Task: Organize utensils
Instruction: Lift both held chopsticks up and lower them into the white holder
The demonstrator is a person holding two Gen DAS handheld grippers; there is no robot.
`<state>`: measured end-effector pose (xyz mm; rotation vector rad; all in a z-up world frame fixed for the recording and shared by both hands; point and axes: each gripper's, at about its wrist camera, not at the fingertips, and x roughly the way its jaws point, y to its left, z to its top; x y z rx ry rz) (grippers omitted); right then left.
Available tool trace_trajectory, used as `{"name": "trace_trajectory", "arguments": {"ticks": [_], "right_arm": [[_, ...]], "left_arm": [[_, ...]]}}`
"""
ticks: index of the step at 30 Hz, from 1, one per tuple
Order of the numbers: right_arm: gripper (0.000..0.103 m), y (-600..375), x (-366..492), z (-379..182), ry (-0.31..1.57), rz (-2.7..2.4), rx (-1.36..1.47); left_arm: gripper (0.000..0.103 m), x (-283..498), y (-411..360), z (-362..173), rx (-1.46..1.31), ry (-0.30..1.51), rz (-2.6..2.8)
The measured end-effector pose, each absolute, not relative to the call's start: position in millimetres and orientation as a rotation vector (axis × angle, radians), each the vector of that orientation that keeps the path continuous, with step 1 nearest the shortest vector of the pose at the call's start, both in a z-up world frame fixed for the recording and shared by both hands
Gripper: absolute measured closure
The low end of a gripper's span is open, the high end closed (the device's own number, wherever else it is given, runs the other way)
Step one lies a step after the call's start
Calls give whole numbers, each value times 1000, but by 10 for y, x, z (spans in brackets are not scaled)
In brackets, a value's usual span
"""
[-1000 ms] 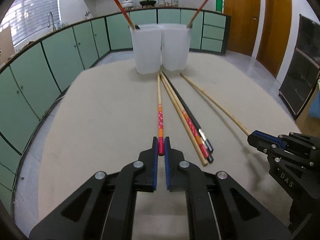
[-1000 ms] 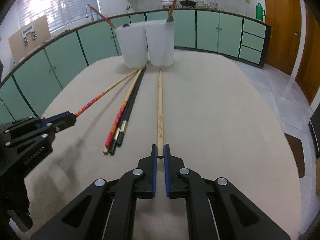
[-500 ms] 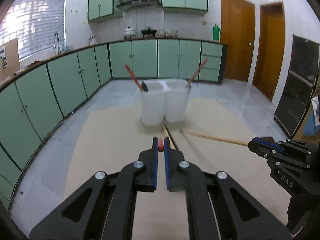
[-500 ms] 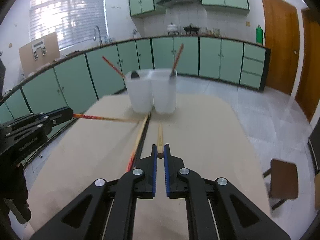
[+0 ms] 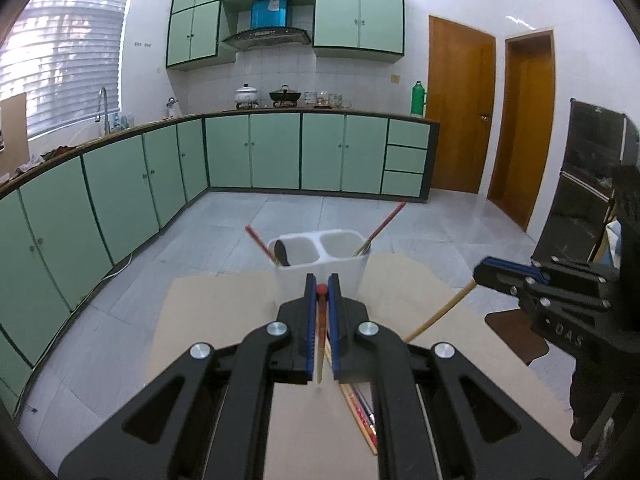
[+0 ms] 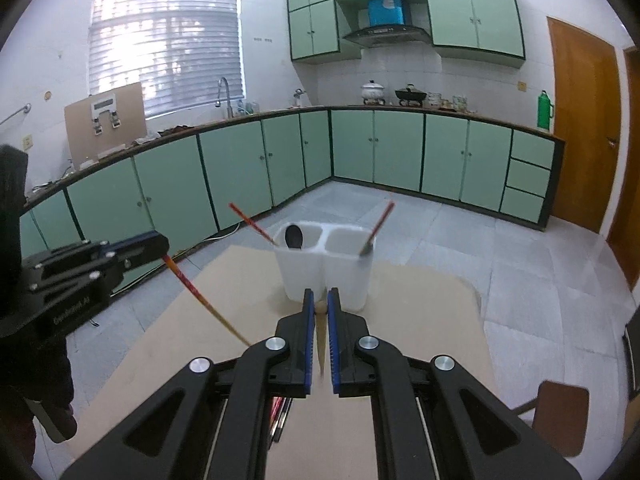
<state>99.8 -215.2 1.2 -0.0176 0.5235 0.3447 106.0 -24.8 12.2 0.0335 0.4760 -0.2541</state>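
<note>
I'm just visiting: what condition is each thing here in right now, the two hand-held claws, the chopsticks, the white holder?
Left gripper: shut on the red-tipped chopstick, lifted off the table.
Right gripper: shut on the plain wooden chopstick, also lifted.
White holder: upright on the table, two compartments, a black spoon and a red chopstick in one, one chopstick in the other.
Loose chopsticks: lying flat on the table.
</note>
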Motion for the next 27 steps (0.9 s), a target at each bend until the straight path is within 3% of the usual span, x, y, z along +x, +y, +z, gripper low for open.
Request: {"name": "trace_trajectory", "arguments": {"ticks": [18, 27], "right_arm": [[96, -2238, 1734, 1250, 283, 362, 29], [96, -2082, 2387, 962, 301, 280, 6]], "left_arm": [[98, 1610, -346, 1081, 22, 242, -284], [98, 2268, -490, 898, -4, 251, -232]]}}
